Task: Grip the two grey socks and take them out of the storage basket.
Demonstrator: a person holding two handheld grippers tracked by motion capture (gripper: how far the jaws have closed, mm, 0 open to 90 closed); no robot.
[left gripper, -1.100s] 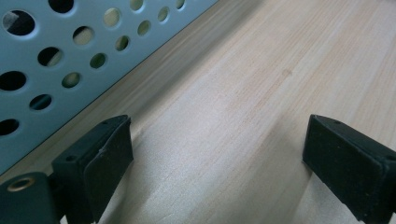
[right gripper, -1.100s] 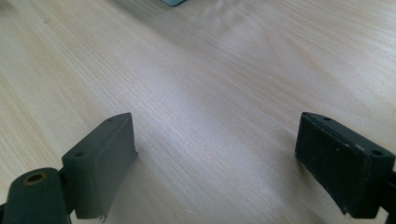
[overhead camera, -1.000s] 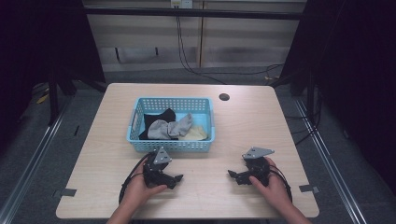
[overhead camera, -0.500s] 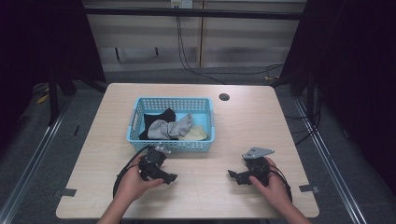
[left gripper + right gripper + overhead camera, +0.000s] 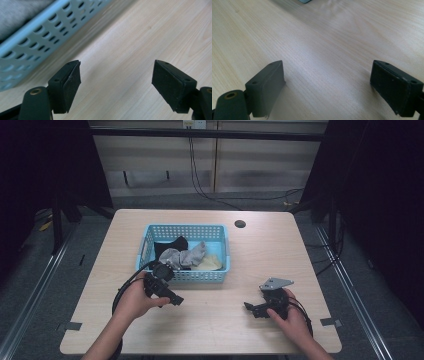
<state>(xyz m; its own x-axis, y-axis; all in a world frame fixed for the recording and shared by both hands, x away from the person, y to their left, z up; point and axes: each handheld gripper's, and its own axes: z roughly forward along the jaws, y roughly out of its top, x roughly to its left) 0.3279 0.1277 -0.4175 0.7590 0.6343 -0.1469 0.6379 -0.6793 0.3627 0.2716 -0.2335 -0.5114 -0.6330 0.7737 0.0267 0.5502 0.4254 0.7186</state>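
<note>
Lying heaped in the blue basket (image 5: 220, 270): a grey cloth (image 5: 184, 256) toward the middle, a black cloth (image 5: 167, 246) at the far left corner, a pale yellow cloth (image 5: 210, 263) at the near right corner. Sprawling roughly left to right across the basket, the grey cloth, with its near-left end closest to the basket's front wall. Hovering just in front of that front wall, at its left half: the left gripper (image 5: 167, 292), jaws spread wide with nothing between them, pointing along the wall and not yet into the basket. Sitting well apart from the basket, out past its near right corner over bare table (image 5: 215, 330): the right gripper (image 5: 254, 308), jaws likewise gaping and empty. Judging by this, reaching up and over the rim to the grey cloth from the left side looks shortest.
</note>
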